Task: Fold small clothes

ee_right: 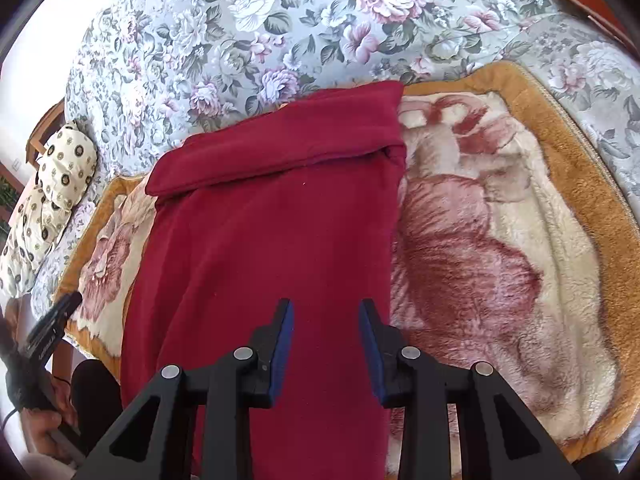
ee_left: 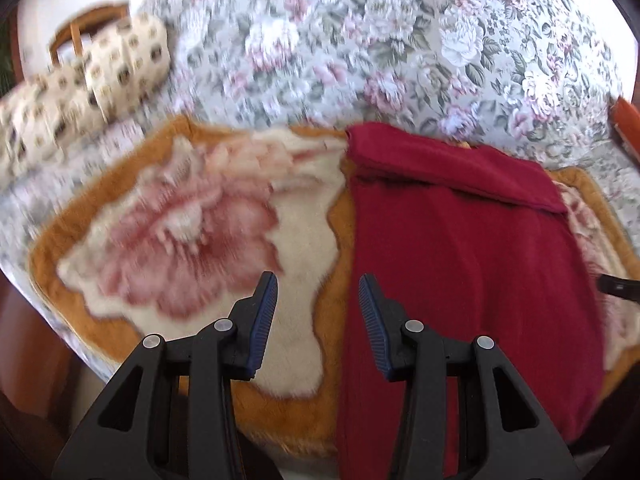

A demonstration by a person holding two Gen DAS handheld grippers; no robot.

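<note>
A dark red garment (ee_left: pixel 472 256) lies flat on a plush blanket, folded into a long strip with its far end turned back as a flap (ee_left: pixel 440 164). In the right wrist view the garment (ee_right: pixel 272 240) fills the middle. My left gripper (ee_left: pixel 318 292) is open and empty, above the blanket just left of the garment's left edge. My right gripper (ee_right: pixel 326 320) is open and empty, hovering over the garment's near right part. The left gripper's tip (ee_right: pixel 56 320) shows at the left edge of the right wrist view.
The orange-bordered plush blanket with a pink flower (ee_left: pixel 192 232) lies on a floral bedspread (ee_right: pixel 280 32). A cream patterned pillow (ee_right: pixel 60 184) sits at the far left. A wooden edge (ee_right: pixel 592 4) shows at the far right.
</note>
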